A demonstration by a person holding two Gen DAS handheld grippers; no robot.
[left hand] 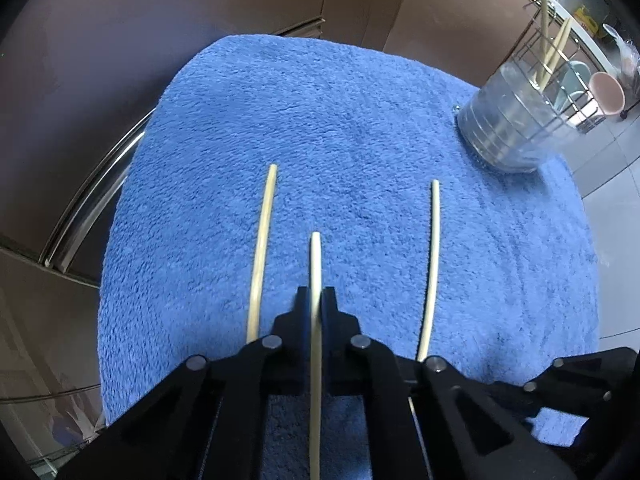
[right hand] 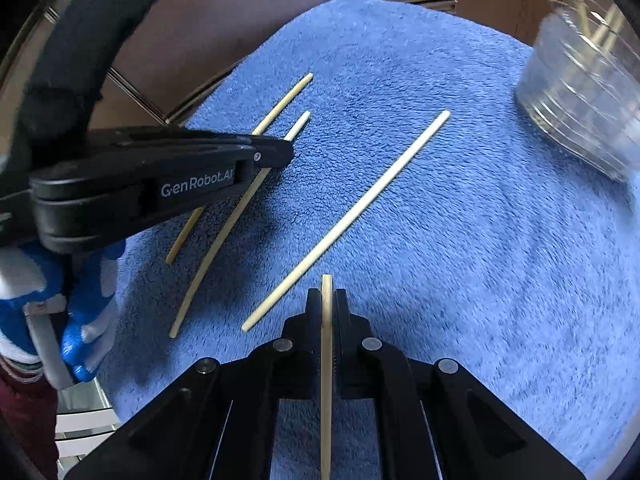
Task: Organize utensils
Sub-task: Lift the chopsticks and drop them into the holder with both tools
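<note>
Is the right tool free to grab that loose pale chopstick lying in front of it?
Probably not yet: the right tool is shut on another pale wooden chopstick. The path over the blue towel to the loose chopstick looks unobstructed.

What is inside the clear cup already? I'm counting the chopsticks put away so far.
In the clear cup, at least two pale chopsticks stand leaning, tops above the rim. Their lower ends are blurred behind the ridged wall, so an exact count isn't possible.

black left gripper (right hand: 276, 152), white "genrobot.ai" lettering, silver pivot pins, blue-white gloved hand (right hand: 86, 312)
</note>
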